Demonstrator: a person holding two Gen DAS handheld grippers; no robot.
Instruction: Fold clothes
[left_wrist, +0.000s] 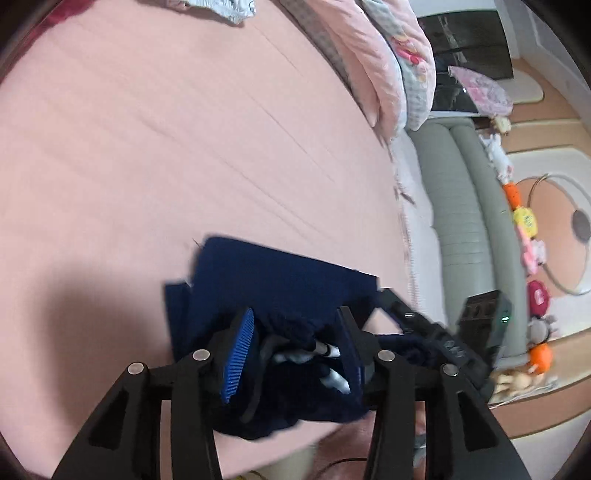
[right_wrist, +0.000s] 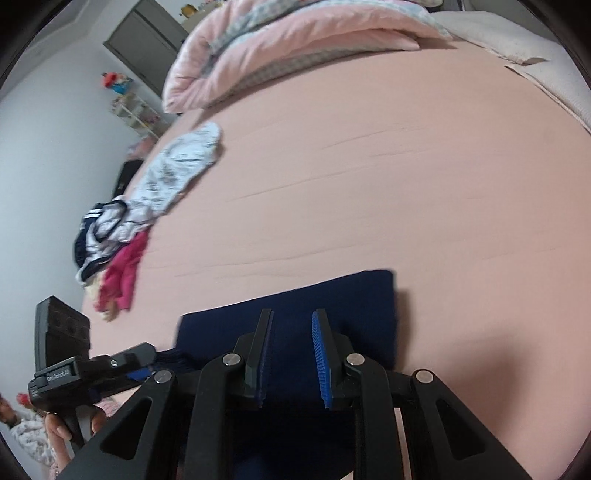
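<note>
While the navy garment (left_wrist: 280, 284) lies part-folded at the near edge of the bed (left_wrist: 184, 147), both tools work its near hem. Seen from the left wrist, the left tool (left_wrist: 295, 343) has its jaws standing apart, with bunched navy cloth and a white-striped trim between the pads but no pad pressing on it; it looks to have let the edge go. From the right wrist, the right tool (right_wrist: 291, 354) hangs over the same garment (right_wrist: 295, 314) with a narrow gap between its jaws. Dark cloth fills the view behind and below the gap, and I cannot tell whether any of it is pinched. The left tool's body, with a hand on its handle, shows at the lower left of that view.

My reading is that one fold has just been laid: the far part of the garment is a flat rectangle with straight edges, while the near part is still rumpled. The next move calls for freeing both tools without dragging the cloth, then taking a fresh edge or corner for another fold, or smoothing the bunched hem.

Farther up the bed a pile (right_wrist: 122, 229) of white, navy-striped and pink clothes waits unfolded. Beyond it a pink quilt (right_wrist: 280, 48) lies heaped.
</note>
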